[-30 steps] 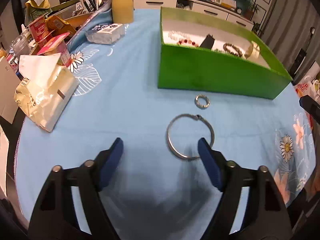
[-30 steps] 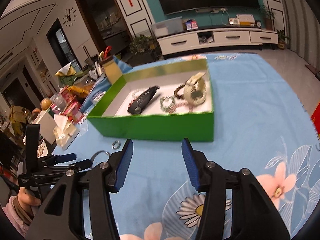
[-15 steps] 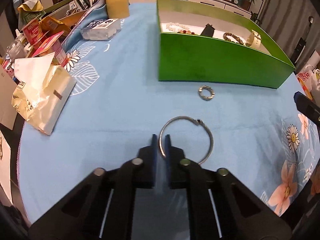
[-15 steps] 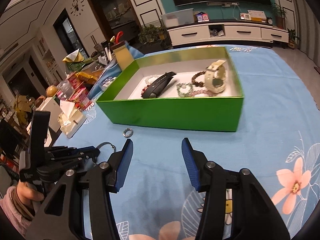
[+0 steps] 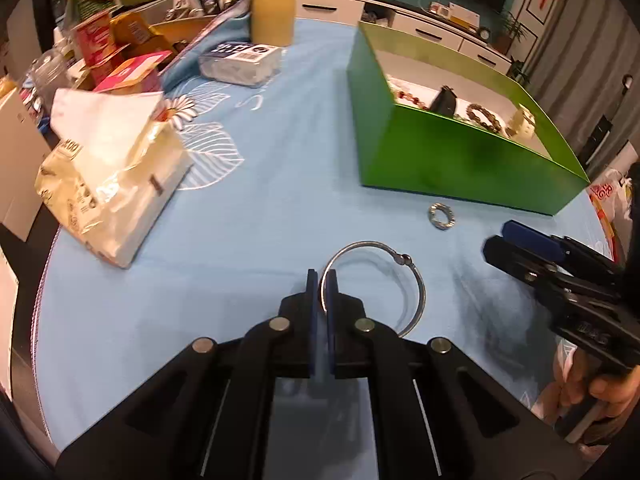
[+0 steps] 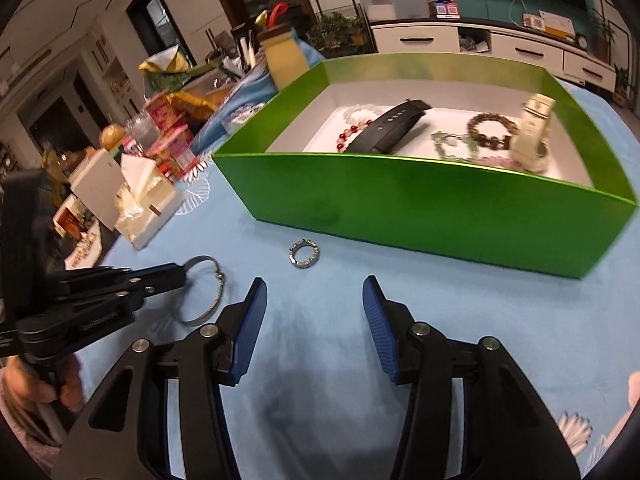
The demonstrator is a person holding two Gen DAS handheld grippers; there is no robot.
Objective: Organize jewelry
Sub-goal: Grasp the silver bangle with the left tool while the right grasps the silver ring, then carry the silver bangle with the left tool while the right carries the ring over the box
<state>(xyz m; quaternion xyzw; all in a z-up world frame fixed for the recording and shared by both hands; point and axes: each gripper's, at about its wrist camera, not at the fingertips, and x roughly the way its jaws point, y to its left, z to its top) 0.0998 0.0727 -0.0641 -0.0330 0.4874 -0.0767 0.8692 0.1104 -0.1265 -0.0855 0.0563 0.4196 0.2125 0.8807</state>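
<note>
The left gripper (image 5: 321, 280) is seen pinched nearly closed, its blue pads pressed against either side of the silver bangle (image 5: 416, 280), whose left edge is clamped between them; the rest of the hoop is extended to the right over the blue floral tablecloth (image 5: 260, 220); whether the hoop is resting on the cloth or raised cannot be told. The right gripper (image 6: 314, 312) is held wide apart, nothing being gripped or touched between its blue pads; the small beaded ring (image 6: 304, 253) is seen just beyond them on the cloth, near the front wall of the green box (image 6: 420, 208). Inside the box a black band (image 6: 386, 130), a brown bead bracelet (image 6: 490, 130) and a cream watch (image 6: 534, 132) are laid. Print is visible on the tissue pack (image 5: 112, 184), but is too blurred to be read.
</note>
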